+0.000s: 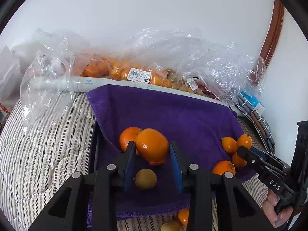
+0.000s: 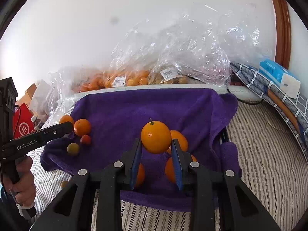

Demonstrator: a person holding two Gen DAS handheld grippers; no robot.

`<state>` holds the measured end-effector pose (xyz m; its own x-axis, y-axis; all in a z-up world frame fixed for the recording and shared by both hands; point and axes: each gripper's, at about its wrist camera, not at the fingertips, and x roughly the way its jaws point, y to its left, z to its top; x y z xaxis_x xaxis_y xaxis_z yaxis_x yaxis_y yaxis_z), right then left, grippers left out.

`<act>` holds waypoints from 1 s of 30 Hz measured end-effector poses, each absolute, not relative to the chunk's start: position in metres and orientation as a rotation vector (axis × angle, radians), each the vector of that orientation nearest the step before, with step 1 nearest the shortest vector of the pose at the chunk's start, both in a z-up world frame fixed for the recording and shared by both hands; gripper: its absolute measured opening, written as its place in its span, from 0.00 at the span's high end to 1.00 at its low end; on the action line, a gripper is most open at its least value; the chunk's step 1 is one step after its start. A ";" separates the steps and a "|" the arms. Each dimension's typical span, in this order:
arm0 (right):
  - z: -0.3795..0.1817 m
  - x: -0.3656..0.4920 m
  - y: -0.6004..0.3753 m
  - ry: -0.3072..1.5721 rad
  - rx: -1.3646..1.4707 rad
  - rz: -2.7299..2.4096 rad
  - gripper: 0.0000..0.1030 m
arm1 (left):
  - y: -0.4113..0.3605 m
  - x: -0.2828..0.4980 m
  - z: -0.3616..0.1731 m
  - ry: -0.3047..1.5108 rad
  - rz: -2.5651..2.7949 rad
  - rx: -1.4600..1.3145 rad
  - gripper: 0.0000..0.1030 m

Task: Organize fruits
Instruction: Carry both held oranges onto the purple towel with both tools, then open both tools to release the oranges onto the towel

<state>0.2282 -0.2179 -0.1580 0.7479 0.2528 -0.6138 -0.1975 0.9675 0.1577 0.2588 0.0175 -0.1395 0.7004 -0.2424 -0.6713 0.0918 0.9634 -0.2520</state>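
Note:
A purple towel (image 1: pixel 173 111) lies over a tray on the striped bed. My left gripper (image 1: pixel 152 148) is shut on a large orange (image 1: pixel 152 144), held above the towel, with another orange (image 1: pixel 128 137) behind it and a small yellow-green fruit (image 1: pixel 145 179) below. My right gripper (image 2: pixel 156 144) is shut on a round orange with a stem (image 2: pixel 156 136), above several oranges (image 2: pixel 180 139) on the towel (image 2: pixel 154 105). The right gripper also shows in the left wrist view (image 1: pixel 248 152), beside small oranges (image 1: pixel 228 144). The left gripper also shows in the right wrist view (image 2: pixel 63 127).
Clear plastic bags of oranges and other fruit (image 1: pixel 134 73) lie behind the towel against the wall. A striped quilt (image 1: pixel 38 154) covers the bed. Folded grey checked fabric (image 2: pixel 269 88) and a blue tissue pack (image 2: pixel 279 75) sit at the right. A red box (image 2: pixel 23 125) is at the left.

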 end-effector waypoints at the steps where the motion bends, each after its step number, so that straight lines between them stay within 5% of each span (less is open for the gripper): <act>1: -0.160 0.228 -0.216 0.685 0.076 0.252 0.70 | 0.016 0.259 -0.141 0.777 -0.192 -0.204 0.68; 18: -0.160 0.217 -0.210 0.694 0.039 0.238 0.70 | 0.003 0.248 -0.151 0.796 -0.261 -0.155 0.68; 23: -0.148 0.203 -0.215 0.679 0.062 0.204 0.58 | 0.002 0.247 -0.149 0.801 -0.265 -0.144 0.67; 30: -0.142 0.178 -0.206 0.690 0.043 0.177 0.57 | 0.003 0.234 -0.136 0.768 -0.256 -0.128 0.64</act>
<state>0.1779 -0.2065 -0.1422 0.7568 0.1764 -0.6294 -0.1479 0.9841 0.0979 0.2340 0.0030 -0.1360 0.6900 -0.2743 -0.6698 0.1816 0.9614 -0.2066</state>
